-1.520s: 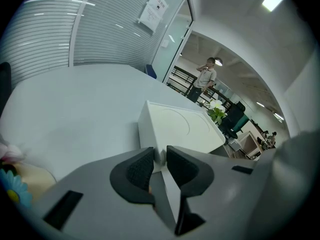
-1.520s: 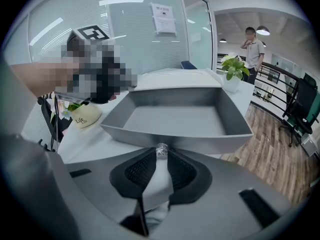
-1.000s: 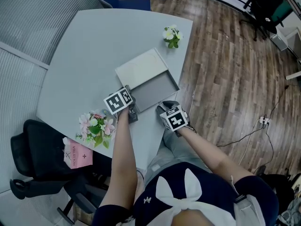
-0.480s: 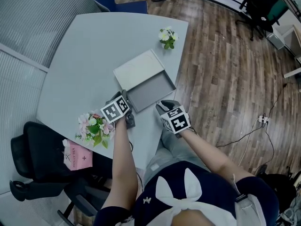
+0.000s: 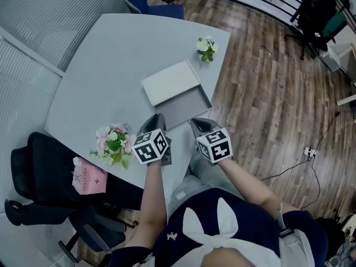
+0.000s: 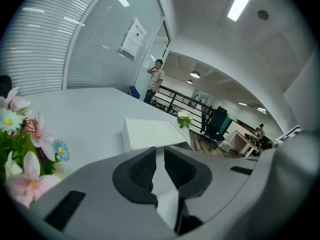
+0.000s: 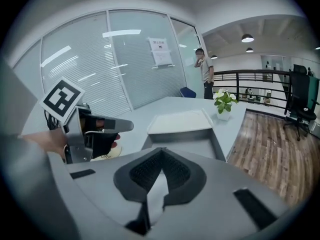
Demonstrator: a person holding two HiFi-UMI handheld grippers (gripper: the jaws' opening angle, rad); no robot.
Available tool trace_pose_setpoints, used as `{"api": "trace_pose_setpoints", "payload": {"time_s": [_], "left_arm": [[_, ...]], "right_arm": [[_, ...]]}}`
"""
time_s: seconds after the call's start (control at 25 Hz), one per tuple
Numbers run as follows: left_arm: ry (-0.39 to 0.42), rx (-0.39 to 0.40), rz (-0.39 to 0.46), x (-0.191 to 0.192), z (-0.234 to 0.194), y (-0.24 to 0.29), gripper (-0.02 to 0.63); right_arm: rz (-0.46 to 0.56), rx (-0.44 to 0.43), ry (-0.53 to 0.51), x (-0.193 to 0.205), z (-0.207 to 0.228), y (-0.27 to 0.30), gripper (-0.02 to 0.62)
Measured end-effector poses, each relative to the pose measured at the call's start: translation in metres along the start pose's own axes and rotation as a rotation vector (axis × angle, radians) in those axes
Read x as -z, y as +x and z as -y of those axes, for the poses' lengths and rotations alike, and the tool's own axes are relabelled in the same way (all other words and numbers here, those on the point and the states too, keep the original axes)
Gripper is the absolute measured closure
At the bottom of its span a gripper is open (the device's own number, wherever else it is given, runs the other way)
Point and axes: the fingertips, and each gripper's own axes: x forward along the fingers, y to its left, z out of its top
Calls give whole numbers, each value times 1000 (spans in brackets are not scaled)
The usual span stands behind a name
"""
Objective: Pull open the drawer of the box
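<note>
White box [image 5: 169, 82] lying flat on the grey surface [image 5: 100, 65], close to the right edge. Grey drawer [image 5: 186, 107] pulled out of the box toward the person, open on top. Only a bare grey bottom to see inside.

Left hand-held gripper [image 5: 157, 118] held just in front of the drawer's near left corner, not touching it. Jaws just closing in, now narrow, with a thin gap and nothing between them.

Right hand-held gripper [image 5: 198, 124] just beside it, near the drawer's near right corner, right at the edge of the surface. Jaws just closing in too, now pressed together at the tips, nothing between them.

Bunch of pink flowers [image 5: 114, 146] at the near left edge, close beside the left hand-held gripper. Little plant [image 5: 206, 46] with white flowers at the far right corner, well apart from the box.

Wide stretch of surface to the left of the box and behind it. Very little room on the right: just a thin strip, then the drop to the wood floor [image 5: 267, 93]. Black chair [image 5: 39, 171] at the near left, with a pink packet [image 5: 86, 178] on it.
</note>
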Motion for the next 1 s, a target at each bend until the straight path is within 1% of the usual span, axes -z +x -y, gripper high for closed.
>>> {"api": "trace_pose_setpoints", "payload": {"time_s": [0.2,0.4,0.64,1.0], "left_arm": [[18,26,31,7,23,-25,566],[78,-6,35,12,30,-41,577],[67,15,52,15,46,-50,581],[95,24,42,21,54,-51,583]], "right_arm": [[46,-17,-48,-11,-10,-13,589],[76,-33,-102,-21,-20,-21,591],[62,-56,-127,-20,-25,-25,592],[35,-76,-143,-15,-30,-24,592]]}}
